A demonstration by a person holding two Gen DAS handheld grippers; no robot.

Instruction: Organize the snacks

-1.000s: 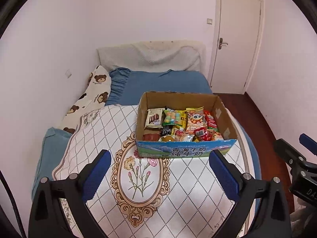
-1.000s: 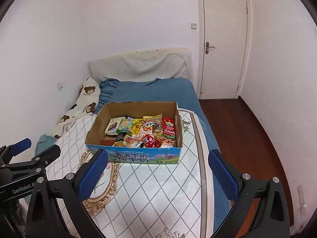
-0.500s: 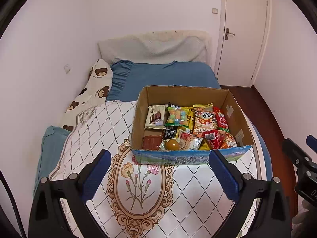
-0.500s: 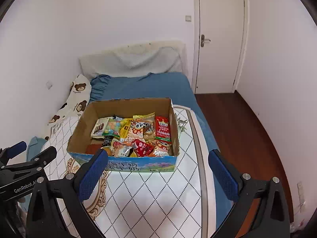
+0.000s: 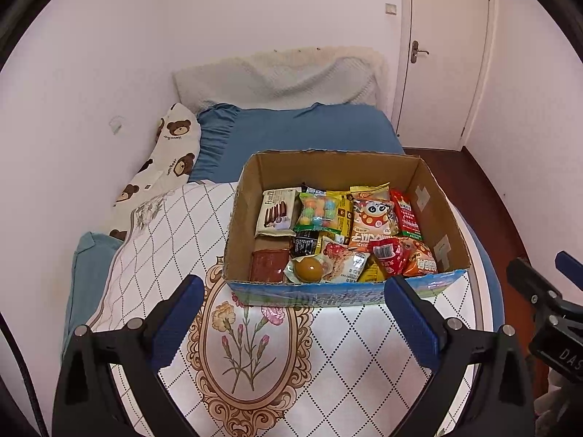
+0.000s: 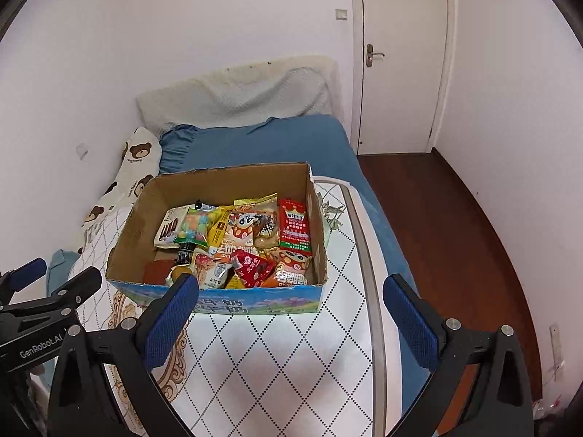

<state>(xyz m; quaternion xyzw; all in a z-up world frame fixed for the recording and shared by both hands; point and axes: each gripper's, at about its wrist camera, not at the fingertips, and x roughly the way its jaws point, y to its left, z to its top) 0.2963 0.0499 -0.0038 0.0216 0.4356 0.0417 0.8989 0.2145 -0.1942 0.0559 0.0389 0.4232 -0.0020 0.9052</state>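
Sitting ahead of both spread tongs: snack box

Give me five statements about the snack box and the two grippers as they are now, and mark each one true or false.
1. The cardboard box sits on the patterned bedcover. True.
2. The left gripper grips a snack. False: it is open and empty.
3. The box is empty. False: snack packets fill it.
4. The right gripper is open. True.
5. The door stands open. False: it is shut.
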